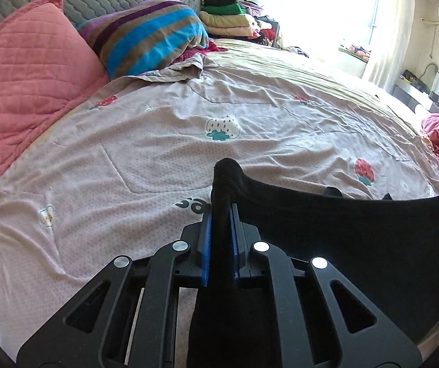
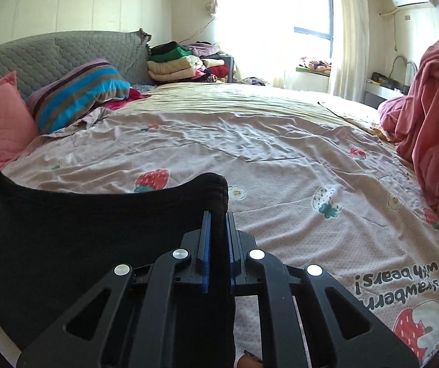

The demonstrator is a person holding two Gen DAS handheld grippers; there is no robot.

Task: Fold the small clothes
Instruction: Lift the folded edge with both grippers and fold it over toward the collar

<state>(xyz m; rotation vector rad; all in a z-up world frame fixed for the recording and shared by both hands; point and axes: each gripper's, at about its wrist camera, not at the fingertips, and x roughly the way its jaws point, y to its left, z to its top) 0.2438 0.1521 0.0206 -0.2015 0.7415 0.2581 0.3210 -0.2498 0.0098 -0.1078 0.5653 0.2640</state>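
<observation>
Black garment [image 1: 357, 239] stretched taut between both grippers, long axis running left gripper [image 1: 222, 214] to right gripper [image 2: 216, 217], each set of jaws clamped on a top corner; hanging lower frame, above strawberry bedspread [image 1: 158, 153]

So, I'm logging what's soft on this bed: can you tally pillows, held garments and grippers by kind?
Pink quilted pillow: 1
Striped pillow: 1
Black garment, held taut over the strawberry sheet: 1
Grippers, left gripper and right gripper: 2
Total: 5
</observation>
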